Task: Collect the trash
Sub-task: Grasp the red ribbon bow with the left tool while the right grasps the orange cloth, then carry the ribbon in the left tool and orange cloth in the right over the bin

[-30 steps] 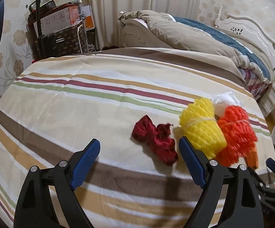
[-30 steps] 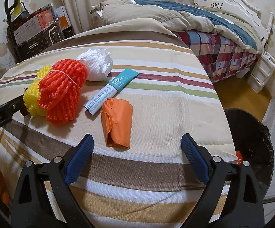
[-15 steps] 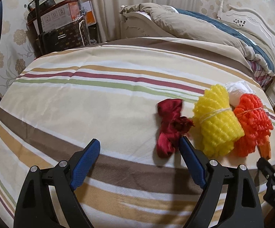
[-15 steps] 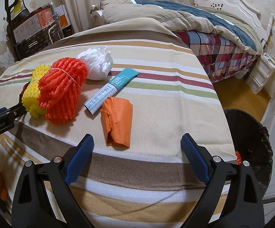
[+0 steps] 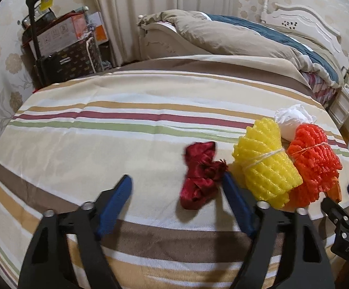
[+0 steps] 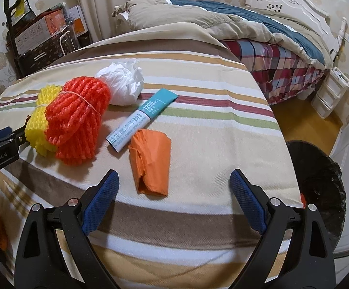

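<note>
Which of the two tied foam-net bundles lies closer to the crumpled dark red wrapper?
The yellow foam-net bundle; it sits beside the dark red wrapper, while the orange foam-net bundle lies beyond it.

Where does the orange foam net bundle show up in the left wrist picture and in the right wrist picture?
Left wrist view: orange foam net bundle at the right edge, just right of the yellow foam net bundle.
Right wrist view: orange foam net bundle left of centre, yellow one on its left.
Shared landmark: the white crumpled bag behind both bundles.
</note>
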### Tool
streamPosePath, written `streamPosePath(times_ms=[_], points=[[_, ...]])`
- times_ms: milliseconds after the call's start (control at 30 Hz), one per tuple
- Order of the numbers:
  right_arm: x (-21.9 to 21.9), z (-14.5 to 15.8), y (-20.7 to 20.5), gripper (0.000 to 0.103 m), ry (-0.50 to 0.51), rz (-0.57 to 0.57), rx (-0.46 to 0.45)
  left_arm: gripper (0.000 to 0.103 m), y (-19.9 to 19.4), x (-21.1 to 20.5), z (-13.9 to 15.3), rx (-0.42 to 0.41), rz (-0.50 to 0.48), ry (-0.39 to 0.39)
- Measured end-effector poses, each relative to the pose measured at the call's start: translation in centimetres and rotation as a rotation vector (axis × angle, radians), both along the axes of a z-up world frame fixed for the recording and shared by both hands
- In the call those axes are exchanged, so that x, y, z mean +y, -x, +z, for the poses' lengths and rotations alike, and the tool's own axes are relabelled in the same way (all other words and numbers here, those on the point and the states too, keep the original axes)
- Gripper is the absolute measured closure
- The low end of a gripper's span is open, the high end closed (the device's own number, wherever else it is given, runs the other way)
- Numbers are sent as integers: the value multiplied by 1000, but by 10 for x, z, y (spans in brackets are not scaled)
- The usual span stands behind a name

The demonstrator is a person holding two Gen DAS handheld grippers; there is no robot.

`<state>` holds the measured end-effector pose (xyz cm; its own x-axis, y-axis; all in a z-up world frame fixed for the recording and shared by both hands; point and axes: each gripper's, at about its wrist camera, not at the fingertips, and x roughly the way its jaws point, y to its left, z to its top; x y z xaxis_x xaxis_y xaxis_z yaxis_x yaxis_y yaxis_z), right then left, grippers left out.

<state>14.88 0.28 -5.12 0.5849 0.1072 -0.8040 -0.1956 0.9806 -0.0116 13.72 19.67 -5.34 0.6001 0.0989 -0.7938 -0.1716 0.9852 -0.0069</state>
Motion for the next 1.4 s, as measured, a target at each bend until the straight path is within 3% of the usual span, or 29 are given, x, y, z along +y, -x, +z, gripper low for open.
streamPosePath(times_ms=[267,467,533,767,1133,1400], points=[[8,0,-10,14,6,8,-2,48,1,-3,-2,2,-36,6],[9,2,-11,31,7,6,-21,67,4,-9,-1,-10,-69,-14],[9,3,-10,43,5,10,-28,73,6,-9,-1,-12,-76,-24],[10,6,-3,70,3,29,-42,81,15,-7,0,-21,-94,-16],[-4,7,21,72,-36,32,-46,85,41,-11,4,-51,-82,26],[-21,11,45,72,-66,27,-65,85,74,-39,13,-87,-99,48]])
